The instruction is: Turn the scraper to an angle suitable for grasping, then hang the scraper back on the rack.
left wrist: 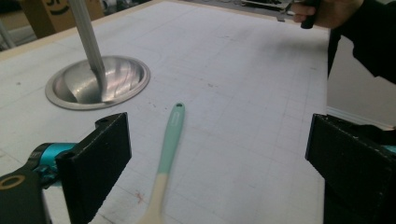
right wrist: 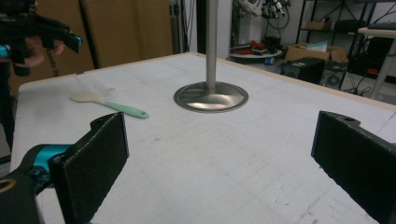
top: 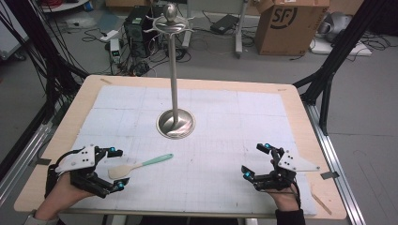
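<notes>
Left gripper [top: 114,169] (agape) level beside spatula [top: 139,165]

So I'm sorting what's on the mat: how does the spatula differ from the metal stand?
The spatula lies flat on the mat, while the stand rises upright from a round base. The spatula has a mint green handle and a cream blade; the stand is shiny silver metal all over. The spatula is small and sits between the jaws of the open left tool, not gripped; the stand is far taller and stands mid-table, apart from both tools. Both rest on the white mat.
</notes>
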Available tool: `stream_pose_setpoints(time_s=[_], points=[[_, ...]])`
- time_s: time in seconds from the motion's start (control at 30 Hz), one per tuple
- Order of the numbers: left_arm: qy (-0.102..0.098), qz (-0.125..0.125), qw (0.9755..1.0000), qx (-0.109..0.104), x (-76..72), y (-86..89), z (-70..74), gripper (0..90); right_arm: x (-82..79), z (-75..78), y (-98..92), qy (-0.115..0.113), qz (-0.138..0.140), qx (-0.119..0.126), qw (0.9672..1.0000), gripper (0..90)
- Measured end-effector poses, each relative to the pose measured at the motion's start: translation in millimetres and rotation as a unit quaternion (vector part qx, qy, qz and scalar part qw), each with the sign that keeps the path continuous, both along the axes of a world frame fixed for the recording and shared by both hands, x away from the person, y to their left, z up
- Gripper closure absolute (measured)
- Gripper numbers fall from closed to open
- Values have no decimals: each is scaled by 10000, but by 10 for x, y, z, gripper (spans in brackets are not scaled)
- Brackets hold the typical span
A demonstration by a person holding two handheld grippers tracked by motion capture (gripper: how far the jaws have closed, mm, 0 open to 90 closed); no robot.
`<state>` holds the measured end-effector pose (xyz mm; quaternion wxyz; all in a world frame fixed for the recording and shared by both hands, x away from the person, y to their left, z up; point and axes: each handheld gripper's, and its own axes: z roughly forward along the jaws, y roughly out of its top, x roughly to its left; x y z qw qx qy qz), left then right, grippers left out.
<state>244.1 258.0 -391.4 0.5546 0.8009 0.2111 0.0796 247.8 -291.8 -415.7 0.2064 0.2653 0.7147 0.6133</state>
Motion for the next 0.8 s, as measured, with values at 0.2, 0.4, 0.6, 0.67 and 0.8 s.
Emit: stream_pose_setpoints(time_s=[0.2, 0.4, 0.6, 0.67, 0.8], points=[[280, -14, 9996, -34, 102, 63, 22, 118, 16, -3, 10, 2, 41, -86, 10000, 26], [610, -77, 9977, 283, 294, 57, -43, 118, 16, -6, 16, 28, 44, -106, 9999, 26], [789, 163, 9899, 1169, 433, -6, -79, 119, 6, -14, -6, 41, -7, -98, 9999, 26], [816, 71, 9876, 1337, 460, -36, -81, 119, 11, -18, -3, 64, -13, -115, 9999, 26], [938, -121, 9833, 1557, 546, -115, -95, 149, 11, -24, 8, 63, 11, -179, 9998, 26]])
